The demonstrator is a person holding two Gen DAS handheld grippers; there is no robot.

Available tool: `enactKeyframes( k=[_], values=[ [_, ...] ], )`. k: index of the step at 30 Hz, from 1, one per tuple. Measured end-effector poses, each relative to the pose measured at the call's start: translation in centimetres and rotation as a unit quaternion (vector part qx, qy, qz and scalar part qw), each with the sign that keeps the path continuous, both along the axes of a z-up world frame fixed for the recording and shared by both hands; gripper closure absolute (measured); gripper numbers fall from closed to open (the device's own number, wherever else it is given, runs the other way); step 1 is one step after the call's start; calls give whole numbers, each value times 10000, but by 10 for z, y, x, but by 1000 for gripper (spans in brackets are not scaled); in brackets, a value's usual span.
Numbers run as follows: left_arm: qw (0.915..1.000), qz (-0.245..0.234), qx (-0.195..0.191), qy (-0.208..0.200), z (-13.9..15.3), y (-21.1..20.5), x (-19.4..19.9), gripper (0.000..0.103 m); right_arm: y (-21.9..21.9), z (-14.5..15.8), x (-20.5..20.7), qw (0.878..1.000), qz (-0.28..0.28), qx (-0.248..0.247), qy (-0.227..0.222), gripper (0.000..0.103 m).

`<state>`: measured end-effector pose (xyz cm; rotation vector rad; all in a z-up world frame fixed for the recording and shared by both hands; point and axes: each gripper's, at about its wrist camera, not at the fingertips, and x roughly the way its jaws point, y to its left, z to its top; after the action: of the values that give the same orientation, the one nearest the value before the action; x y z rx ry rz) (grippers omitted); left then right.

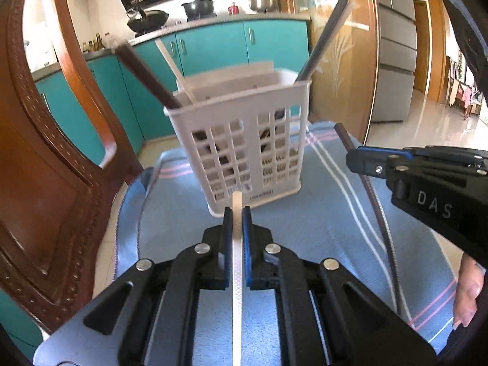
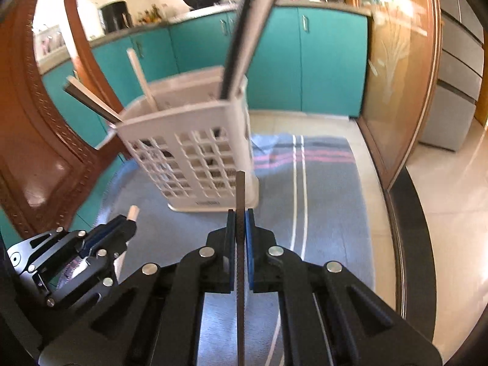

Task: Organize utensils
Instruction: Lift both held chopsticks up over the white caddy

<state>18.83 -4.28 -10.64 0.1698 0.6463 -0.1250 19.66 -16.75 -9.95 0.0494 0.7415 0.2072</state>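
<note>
A white slotted utensil basket [image 1: 244,140] [image 2: 189,140] stands upright on a blue striped cloth [image 1: 305,238]. Several chopsticks lean out of it: a dark one [image 1: 143,73] and a white one [image 1: 170,61] on the left, a dark-and-white pair [image 1: 326,36] on the right. My left gripper [image 1: 237,213] [image 2: 128,222] is shut on a white chopstick [image 1: 237,259] [image 2: 133,213], just in front of the basket's base. My right gripper [image 2: 240,213] [image 1: 350,160] is shut on a dark chopstick [image 2: 240,189] [image 1: 381,222], to the right of the basket.
A carved wooden chair back [image 1: 45,152] rises close on the left. Teal kitchen cabinets [image 1: 213,45] with pots on the counter stand behind. A wood-framed glass door [image 2: 396,91] and tiled floor are on the right. A person's hand [image 1: 466,292] shows at the right edge.
</note>
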Motion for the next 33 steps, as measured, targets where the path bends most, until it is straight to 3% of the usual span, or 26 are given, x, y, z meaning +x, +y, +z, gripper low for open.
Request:
enactKeyframes(
  k=[2,7,13,17,21,25,30,33],
  values=[
    [9998,-22,-125,-120,19,5,-9,96,0,6,-1,9999,43,82,-72,96],
    [9937,-96,-900,-658,87,32,-31,96,-8,48,-16,9982,200,401,-386,96],
    [9753,-83,-1718,-1382,164,68,-44,96,-21,118,-35,9900,228,938,-1024,96],
    [9609,90,-2164,-1724,192,87,-38,96,-30,158,-33,9810,111,1272,-1460,96],
    [9498,254,-2499,-1865,205,103,-26,96,-44,186,-26,9685,-157,1680,-1830,96],
    [9429,355,-2666,-1963,209,108,-19,96,-44,195,-18,9620,-306,1817,-2014,96],
    [9334,614,-2628,-2366,213,110,-10,96,-33,193,-12,9597,-605,1409,-2357,96],
    [9292,750,-2643,-2471,211,111,-2,96,-28,187,0,9624,-699,1201,-2335,96]
  ],
)
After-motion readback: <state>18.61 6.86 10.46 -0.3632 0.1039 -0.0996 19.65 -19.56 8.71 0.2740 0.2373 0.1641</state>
